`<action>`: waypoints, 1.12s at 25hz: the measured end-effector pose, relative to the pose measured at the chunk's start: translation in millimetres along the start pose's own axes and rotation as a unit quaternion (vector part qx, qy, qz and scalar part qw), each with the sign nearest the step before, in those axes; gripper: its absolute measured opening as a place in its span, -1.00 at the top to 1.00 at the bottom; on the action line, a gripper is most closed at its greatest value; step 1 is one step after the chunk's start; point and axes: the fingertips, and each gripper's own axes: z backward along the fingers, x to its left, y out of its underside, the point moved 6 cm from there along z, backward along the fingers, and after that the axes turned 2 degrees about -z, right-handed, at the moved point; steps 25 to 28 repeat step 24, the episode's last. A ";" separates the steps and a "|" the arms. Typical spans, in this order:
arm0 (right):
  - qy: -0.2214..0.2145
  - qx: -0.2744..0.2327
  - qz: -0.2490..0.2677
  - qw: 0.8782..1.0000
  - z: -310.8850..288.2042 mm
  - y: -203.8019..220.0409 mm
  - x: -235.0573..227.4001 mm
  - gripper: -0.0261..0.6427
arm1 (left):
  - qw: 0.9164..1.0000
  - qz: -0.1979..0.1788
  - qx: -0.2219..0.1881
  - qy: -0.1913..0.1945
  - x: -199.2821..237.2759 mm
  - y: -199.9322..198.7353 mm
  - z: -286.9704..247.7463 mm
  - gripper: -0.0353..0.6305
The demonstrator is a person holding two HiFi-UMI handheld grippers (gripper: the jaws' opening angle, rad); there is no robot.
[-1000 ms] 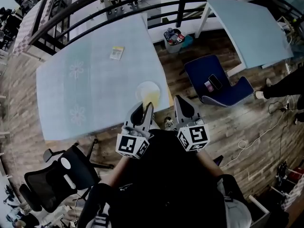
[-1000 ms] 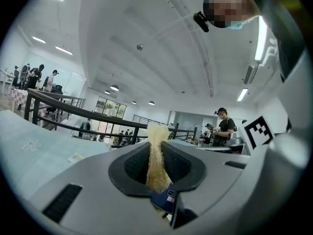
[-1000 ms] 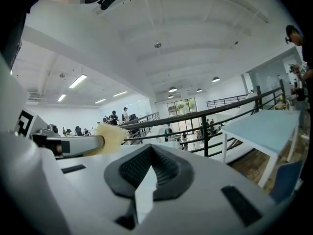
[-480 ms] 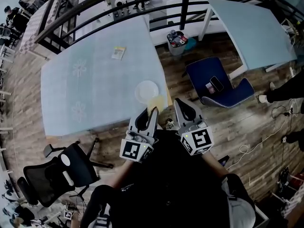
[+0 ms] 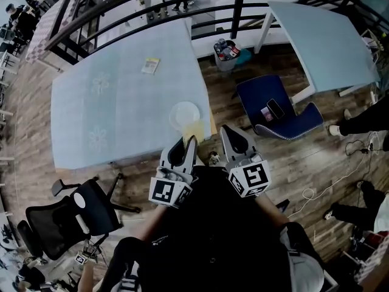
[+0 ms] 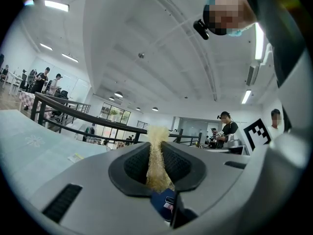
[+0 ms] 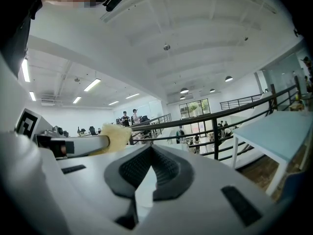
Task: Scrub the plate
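a wooden plank floor [image 5: 340, 181] runs under everything. a wide pale blue desk [image 5: 121, 102] with faint flower prints stands ahead, and a second pale table [image 5: 322, 35] stands off to the right. a black railing [image 5: 238, 2] runs behind both. between the two sits a blue armchair [image 5: 252, 93], with a full bin [image 5: 226, 48] near it. a black office chair [image 5: 67, 215] stands by the desk's near left corner. overhead, a white ceiling [image 6: 146, 43] carries strip lights [image 6: 56, 5].

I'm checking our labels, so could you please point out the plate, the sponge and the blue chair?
plate [image 5: 182, 113], head view, bare centre.
sponge [image 6: 156, 156], left gripper view, middle of the pinched strip.
chair [image 5: 258, 91], head view, bare seat.
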 end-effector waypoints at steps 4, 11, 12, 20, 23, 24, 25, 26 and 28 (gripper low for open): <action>-0.007 0.005 0.007 1.000 0.7 0.5 0.8 0.90 | 1.000 0.002 0.001 -0.002 -2.2 0.5 -1.1 0.69; -0.001 0.001 0.003 1.000 2.9 0.4 -6.4 0.90 | 1.000 0.002 0.000 0.001 -5.1 2.8 -5.4 0.69; -0.001 0.002 0.003 1.000 2.7 0.5 -6.7 0.90 | 1.000 0.002 0.000 0.001 -5.3 3.0 -6.1 0.69; -0.004 0.004 0.000 1.000 4.1 2.4 -7.4 0.90 | 1.000 0.005 0.003 -0.005 -6.7 6.0 -3.7 0.69; -0.008 0.007 -0.001 1.000 2.7 4.2 -6.9 0.90 | 1.000 0.010 0.006 -0.012 -3.5 9.0 -3.0 0.69; -0.009 0.008 -0.001 1.000 2.2 4.8 -6.7 0.90 | 1.000 0.012 0.007 -0.015 -2.2 10.2 -2.7 0.69; -0.009 0.008 -0.001 1.000 2.2 4.8 -6.7 0.90 | 1.000 0.012 0.007 -0.015 -2.2 10.2 -2.7 0.69; -0.009 0.008 -0.001 1.000 2.2 4.8 -6.7 0.90 | 1.000 0.012 0.007 -0.015 -2.2 10.2 -2.7 0.69; -0.009 0.008 -0.001 1.000 2.2 4.8 -6.7 0.90 | 1.000 0.012 0.007 -0.015 -2.2 10.2 -2.7 0.69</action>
